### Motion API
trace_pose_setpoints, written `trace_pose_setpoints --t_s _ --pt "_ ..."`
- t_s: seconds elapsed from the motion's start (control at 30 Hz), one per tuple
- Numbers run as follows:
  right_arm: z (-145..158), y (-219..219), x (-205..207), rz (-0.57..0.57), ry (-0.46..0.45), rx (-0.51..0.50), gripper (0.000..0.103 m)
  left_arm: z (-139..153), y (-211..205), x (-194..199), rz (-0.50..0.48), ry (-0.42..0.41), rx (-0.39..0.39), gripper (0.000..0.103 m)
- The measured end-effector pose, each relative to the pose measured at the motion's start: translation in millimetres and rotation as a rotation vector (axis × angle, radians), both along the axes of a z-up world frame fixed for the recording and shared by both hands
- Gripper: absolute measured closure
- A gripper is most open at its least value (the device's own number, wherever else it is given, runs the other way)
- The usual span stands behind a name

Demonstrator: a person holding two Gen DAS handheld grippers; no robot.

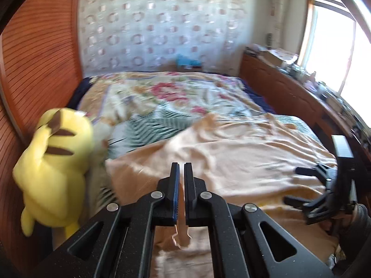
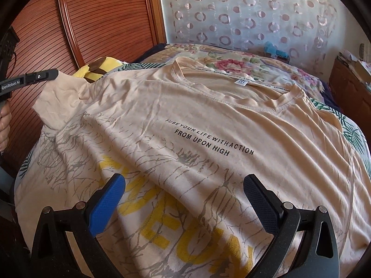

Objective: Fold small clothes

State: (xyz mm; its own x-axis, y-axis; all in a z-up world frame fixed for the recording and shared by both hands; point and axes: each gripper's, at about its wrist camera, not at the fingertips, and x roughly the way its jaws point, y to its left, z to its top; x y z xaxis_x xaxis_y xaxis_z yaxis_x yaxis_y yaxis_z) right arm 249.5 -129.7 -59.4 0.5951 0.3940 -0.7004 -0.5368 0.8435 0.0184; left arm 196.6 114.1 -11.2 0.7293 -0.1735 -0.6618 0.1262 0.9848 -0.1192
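Fabric sits pinched between the jaws of the left gripper (image 1: 181, 192), which are clenched on a thin fold of the peach T-shirt (image 2: 208, 125); in the left wrist view a small tuft of the cloth pokes out below the pads. Seen from the right wrist view, that grip is at the sleeve on the left side of the shirt, and the sleeve is drawn up off the bed while the cloth around it tents and creases. The right gripper (image 2: 183, 206) hangs over the lower front of the shirt with its jaws released and spread wide, blue pad on one side and black on the other, nothing between them. The shirt lies face up across the bed (image 1: 176, 97), collar towards the wall, chest lettering readable, yellow print near the hem. It looks light, limp and thin, so it will likely sag and drag wherever it is not supported, and a single layer may slip from a shallow pinch. Seams, the sleeve hem, the shoulder and the bottom hem seem the surest places to take hold. A yellow plush toy (image 1: 55, 159) lies just beside the lifted sleeve and could catch the cloth.
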Motion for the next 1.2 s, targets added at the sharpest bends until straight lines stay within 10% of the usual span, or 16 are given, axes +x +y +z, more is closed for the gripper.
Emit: trace_pose_setpoints --t_s 0.17,0.5,1.2 --pt "-1.0 0.9 -0.2 -0.005 0.004 0.002 0.001 3.7 -22.7 -5.4 -0.070 0.001 0.001 0.095" --pt "0.4 0.4 -3.1 0.011 -0.006 -0.008 0.005 -17.5 21.2 -24.0 0.096 0.026 0.062 0.032" --pt "37.5 176.9 21.9 0.476 -0.034 -0.032 0.060 -75.2 110.5 -76.0 0.260 0.118 -0.018 0.026"
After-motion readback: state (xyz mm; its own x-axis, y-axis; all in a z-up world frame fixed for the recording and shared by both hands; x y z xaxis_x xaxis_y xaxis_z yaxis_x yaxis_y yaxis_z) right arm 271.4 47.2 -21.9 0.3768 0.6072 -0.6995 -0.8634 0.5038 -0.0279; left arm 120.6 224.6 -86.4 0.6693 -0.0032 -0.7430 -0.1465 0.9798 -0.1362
